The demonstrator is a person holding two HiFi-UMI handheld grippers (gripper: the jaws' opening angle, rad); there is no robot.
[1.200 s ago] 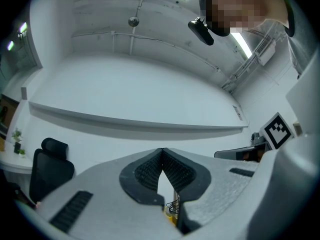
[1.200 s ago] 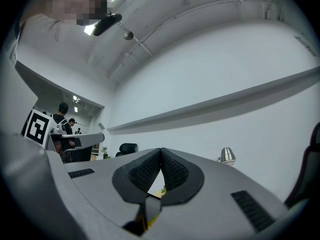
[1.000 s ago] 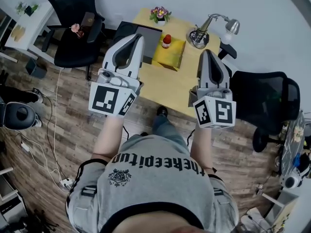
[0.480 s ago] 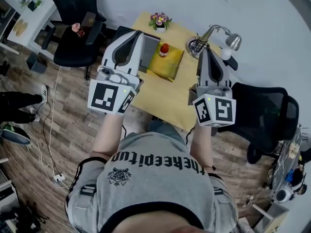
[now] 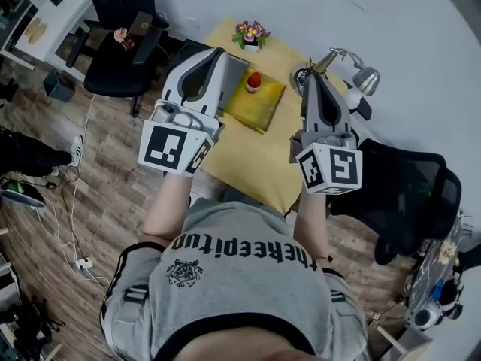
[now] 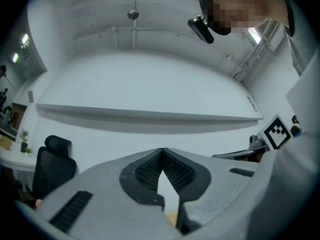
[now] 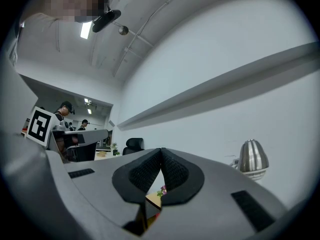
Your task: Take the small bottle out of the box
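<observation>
The small bottle point(image 5: 254, 81), red-capped, stands upright in the yellow box point(image 5: 261, 105) on the light wooden table point(image 5: 252, 153). In the head view my left gripper point(image 5: 216, 52) is held up high, left of the box. My right gripper point(image 5: 314, 77) is level with it, right of the box. Both are well above the table and touch nothing. In the left gripper view the jaw tips point(image 6: 161, 149) meet against a white wall with nothing between them. The right gripper's tips point(image 7: 161, 149) also meet, empty.
A flower pot point(image 5: 251, 34) stands at the table's far edge, with a silver desk lamp point(image 5: 359, 75) at the far right. A dark flat device point(image 5: 230, 68) lies left of the box. Black office chairs point(image 5: 120, 47) point(image 5: 409, 186) flank the table. Another person's legs point(image 5: 30, 153) are at the left.
The table, box and bottle have shifted slightly up and right in the head view. Both grippers keep their raised, shut pose. The legs at the left edge have moved.
</observation>
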